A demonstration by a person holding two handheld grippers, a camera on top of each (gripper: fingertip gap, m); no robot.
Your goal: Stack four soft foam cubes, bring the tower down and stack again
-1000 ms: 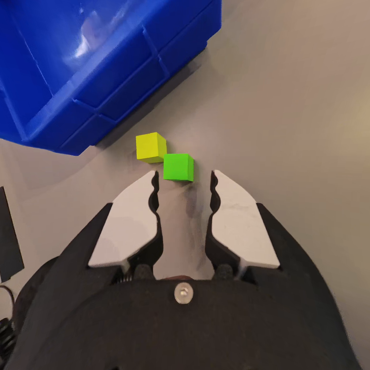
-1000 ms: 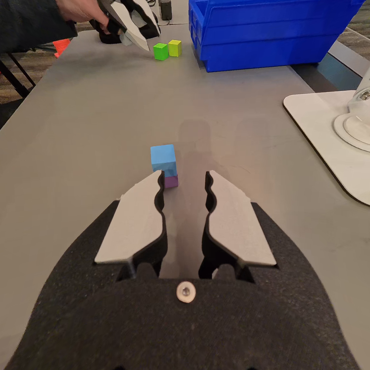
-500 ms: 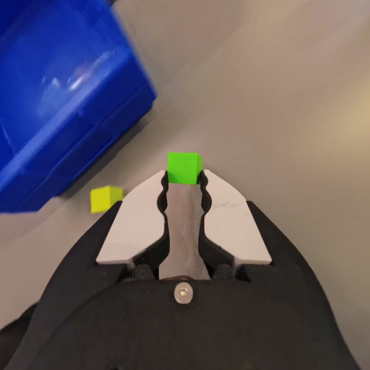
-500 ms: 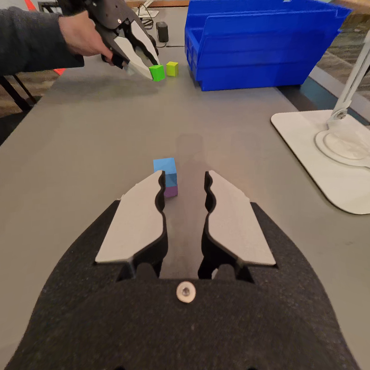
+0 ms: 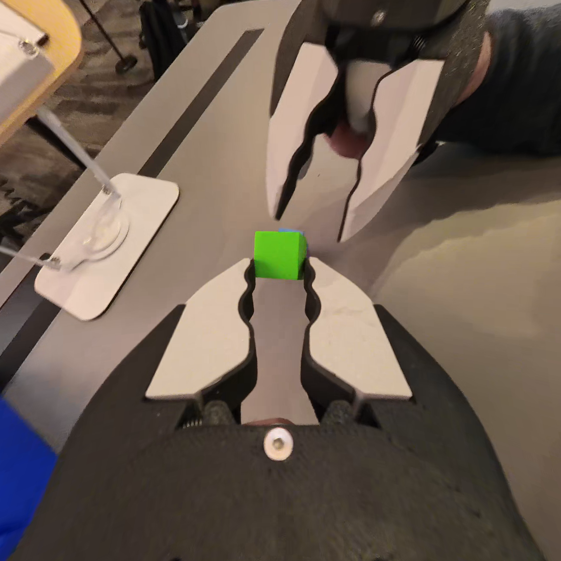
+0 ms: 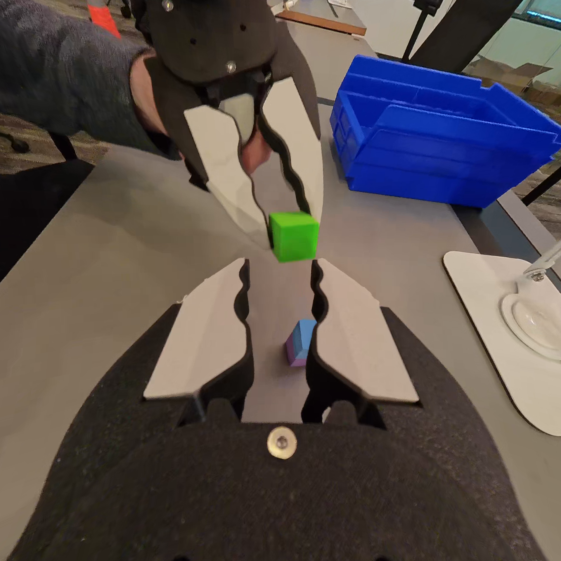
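Gripping the green cube [image 5: 277, 254] between its fingertips, the left hand-held gripper [image 5: 279, 268] holds it above the blue cube [image 6: 304, 332] stacked on the purple cube [image 6: 293, 353], mid-bench; the right hand-held gripper [image 6: 280, 268] hangs open, empty.

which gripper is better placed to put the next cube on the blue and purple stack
Left. The left gripper already grips the green cube in the air near the blue cube sitting on the purple cube. The right gripper is open and empty.
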